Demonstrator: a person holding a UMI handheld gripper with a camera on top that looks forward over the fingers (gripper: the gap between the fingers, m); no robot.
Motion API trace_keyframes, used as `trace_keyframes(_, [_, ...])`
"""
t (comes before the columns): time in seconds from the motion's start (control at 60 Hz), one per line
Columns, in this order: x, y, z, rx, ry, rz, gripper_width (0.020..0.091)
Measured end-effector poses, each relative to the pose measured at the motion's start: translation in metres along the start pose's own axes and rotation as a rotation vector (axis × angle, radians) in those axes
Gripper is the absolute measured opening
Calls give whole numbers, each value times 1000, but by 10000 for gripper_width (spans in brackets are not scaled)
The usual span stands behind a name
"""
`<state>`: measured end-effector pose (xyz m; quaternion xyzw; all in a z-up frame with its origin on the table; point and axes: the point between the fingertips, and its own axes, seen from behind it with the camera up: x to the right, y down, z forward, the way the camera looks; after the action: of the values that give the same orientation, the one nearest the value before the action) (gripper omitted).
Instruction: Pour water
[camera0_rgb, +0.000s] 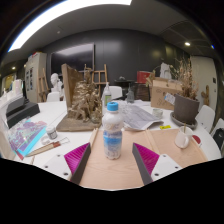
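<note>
A clear plastic water bottle (112, 130) with a white cap and a blue label stands upright on the light wooden table (110, 172). It sits just ahead of my gripper (112, 160), roughly centred on the gap between the fingers. The two fingers with magenta pads (77, 156) are spread wide apart, with only bare tabletop between them. Neither finger touches the bottle.
A brown sculpture-like object (80, 100) stands beyond the bottle to the left. A plastic bag with coloured items (28, 135) lies at the left. Papers (140, 115) are spread behind the bottle, and a dark cup (186, 108) and a small white object (181, 140) sit at the right.
</note>
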<state>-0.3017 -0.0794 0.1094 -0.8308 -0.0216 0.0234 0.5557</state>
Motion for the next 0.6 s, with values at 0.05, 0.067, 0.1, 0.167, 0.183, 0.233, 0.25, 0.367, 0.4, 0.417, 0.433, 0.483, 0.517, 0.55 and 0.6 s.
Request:
trace_keyframes(0.05, [2, -2, 25, 12, 19, 10, 854])
trace_keyframes(0.067, [3, -3, 33, 17, 24, 14, 854])
trace_keyframes(0.1, [5, -4, 50, 24, 37, 21, 852])
trace_keyframes(0.167, [8, -1, 78, 22, 50, 31, 843])
trace_keyframes(0.183, [9, -1, 87, 24, 51, 30, 836])
trace_keyframes(0.233, [8, 2, 100, 29, 54, 20, 798])
trace_keyframes(0.25, [8, 3, 104, 28, 52, 13, 776])
trace_keyframes(0.367, [6, 1, 122, 56, 46, -14, 523])
trace_keyframes(0.4, [6, 1, 123, 59, 43, -9, 511])
trace_keyframes(0.417, [6, 1, 123, 59, 43, -7, 495])
trace_keyframes(0.433, [6, 1, 123, 60, 44, -7, 487])
trace_keyframes(0.483, [8, -1, 122, 70, 49, -14, 450])
trace_keyframes(0.517, [7, 0, 123, 73, 49, -14, 411])
trace_keyframes(0.55, [7, 1, 123, 72, 48, -14, 388])
trace_keyframes(0.6, [6, 1, 124, 63, 42, -16, 346])
